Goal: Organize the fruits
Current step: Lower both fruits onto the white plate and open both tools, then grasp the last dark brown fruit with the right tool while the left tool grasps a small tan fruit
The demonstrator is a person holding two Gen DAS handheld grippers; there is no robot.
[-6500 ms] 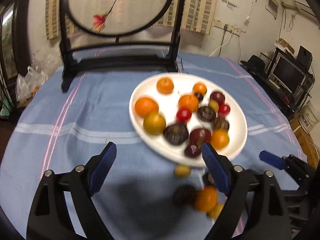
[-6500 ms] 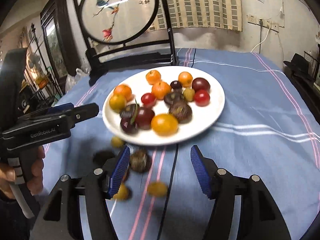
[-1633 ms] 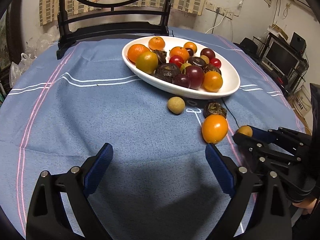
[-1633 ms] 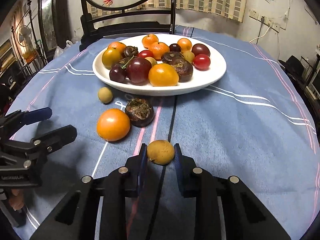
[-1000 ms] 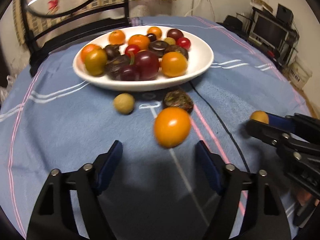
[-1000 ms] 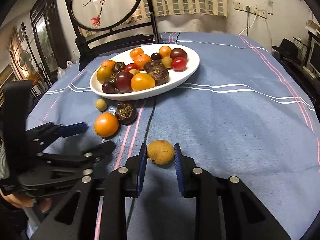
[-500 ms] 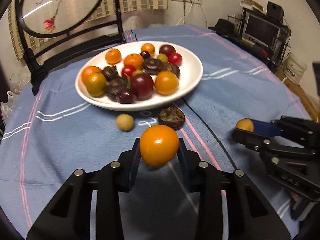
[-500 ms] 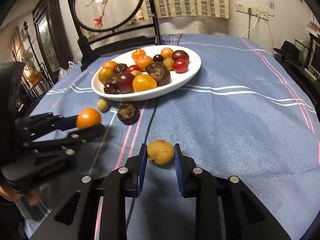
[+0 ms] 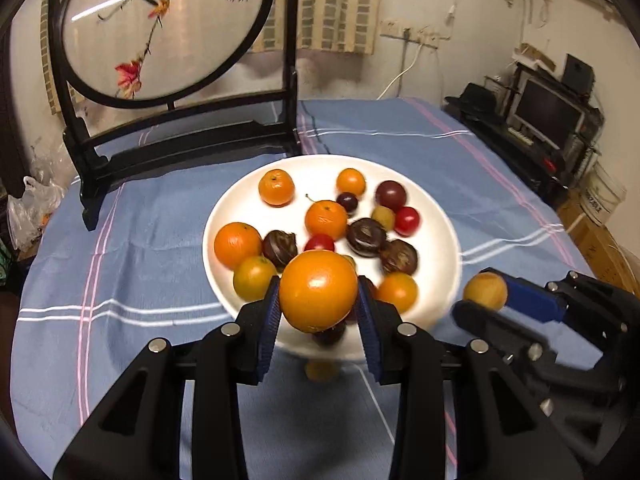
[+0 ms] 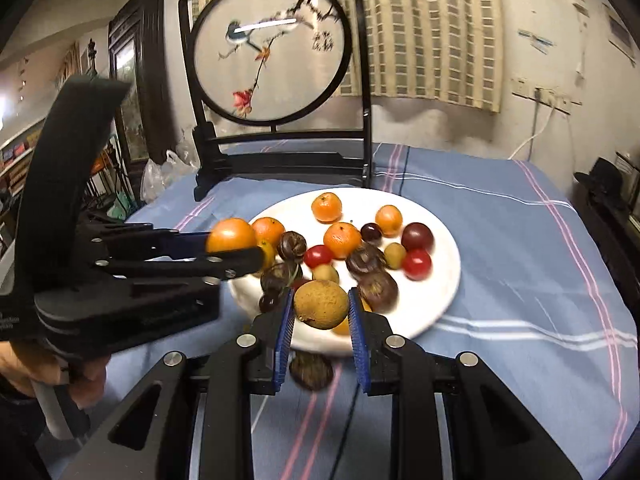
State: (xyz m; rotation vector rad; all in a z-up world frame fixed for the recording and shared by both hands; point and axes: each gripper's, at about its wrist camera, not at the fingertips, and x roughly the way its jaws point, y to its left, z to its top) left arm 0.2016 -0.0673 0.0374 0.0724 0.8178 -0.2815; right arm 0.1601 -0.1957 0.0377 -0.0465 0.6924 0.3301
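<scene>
Pinching an orange [image 9: 318, 291], left tongs [image 9: 318, 308], right tongs [image 10: 321, 316] clamping a yellow-brown fruit [image 10: 321, 304], above white plate [image 9: 440, 236]

Worktop cloth [image 9: 168, 248] blue, crossed by thin white and pink stripes, one dark line; plate [image 9: 440, 240] plain white, holding orange mandarins, dark purple-brown fruits, red tomatoes [image 9: 407, 221] and a yellow-green one. Left tongs [image 9: 318, 316] black with blue ribbed pads, around a bright orange fruit [image 9: 318, 290]; right tongs [image 10: 321, 320] the same colours, around a dull tan-yellow fruit [image 10: 321, 304]. Round screen [image 10: 268, 64] pale, painted with a blue bird and red leaf, framed black.
</scene>
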